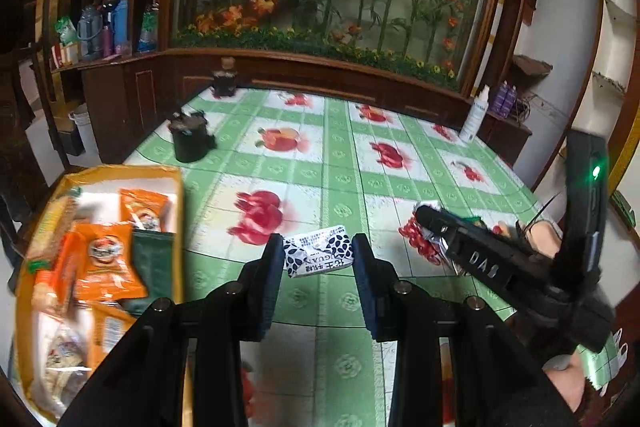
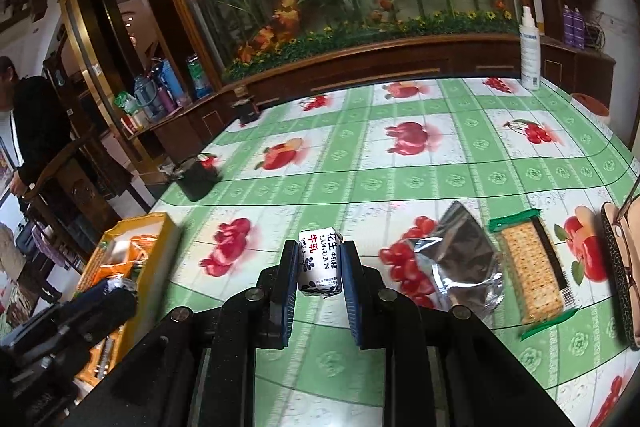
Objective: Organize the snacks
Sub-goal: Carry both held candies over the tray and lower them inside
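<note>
My left gripper (image 1: pixel 318 243) is shut on a small white candy packet with a black leaf print (image 1: pixel 320 259), held above the green fruit-print tablecloth (image 1: pixel 340 155). To its left stands the yellow snack box (image 1: pixel 120 171), filled with orange and green packets. My right gripper (image 2: pixel 320 247) is shut on a similar white candy packet with red and black writing (image 2: pixel 320 267). In the left wrist view the right gripper (image 1: pixel 422 213) hovers at the right. In the right wrist view the left gripper (image 2: pixel 124 287) is low at the left, beside the yellow box (image 2: pixel 154 259).
On the cloth right of my right gripper lie a silver foil packet (image 2: pixel 464 263), a cracker packet (image 2: pixel 530 267) and a glasses case (image 2: pixel 616 267). A black holder (image 2: pixel 198 181) and a white spray bottle (image 2: pixel 530 47) stand farther back. A person (image 2: pixel 36 123) stands at the far left.
</note>
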Action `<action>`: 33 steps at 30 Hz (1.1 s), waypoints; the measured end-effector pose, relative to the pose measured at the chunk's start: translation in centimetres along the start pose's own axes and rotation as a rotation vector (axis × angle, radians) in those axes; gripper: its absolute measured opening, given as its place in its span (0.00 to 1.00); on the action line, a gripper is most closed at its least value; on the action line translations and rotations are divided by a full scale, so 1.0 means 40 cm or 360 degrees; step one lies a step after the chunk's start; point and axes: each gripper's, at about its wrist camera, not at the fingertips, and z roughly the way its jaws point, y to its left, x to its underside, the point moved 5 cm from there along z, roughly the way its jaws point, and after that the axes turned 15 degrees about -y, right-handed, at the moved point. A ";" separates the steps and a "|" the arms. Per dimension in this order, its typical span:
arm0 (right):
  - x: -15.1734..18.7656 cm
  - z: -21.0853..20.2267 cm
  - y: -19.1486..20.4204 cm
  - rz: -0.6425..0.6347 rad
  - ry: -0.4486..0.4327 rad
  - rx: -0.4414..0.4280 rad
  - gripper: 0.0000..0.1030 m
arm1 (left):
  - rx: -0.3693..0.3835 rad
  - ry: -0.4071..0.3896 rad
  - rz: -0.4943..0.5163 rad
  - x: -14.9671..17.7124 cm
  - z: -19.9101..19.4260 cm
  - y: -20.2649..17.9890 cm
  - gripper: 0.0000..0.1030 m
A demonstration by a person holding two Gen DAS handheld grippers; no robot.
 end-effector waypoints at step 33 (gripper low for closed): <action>0.246 -0.023 0.522 -0.0339 0.0228 -0.0606 0.23 | -0.0468 0.0023 -0.0182 0.135 -0.236 0.514 0.33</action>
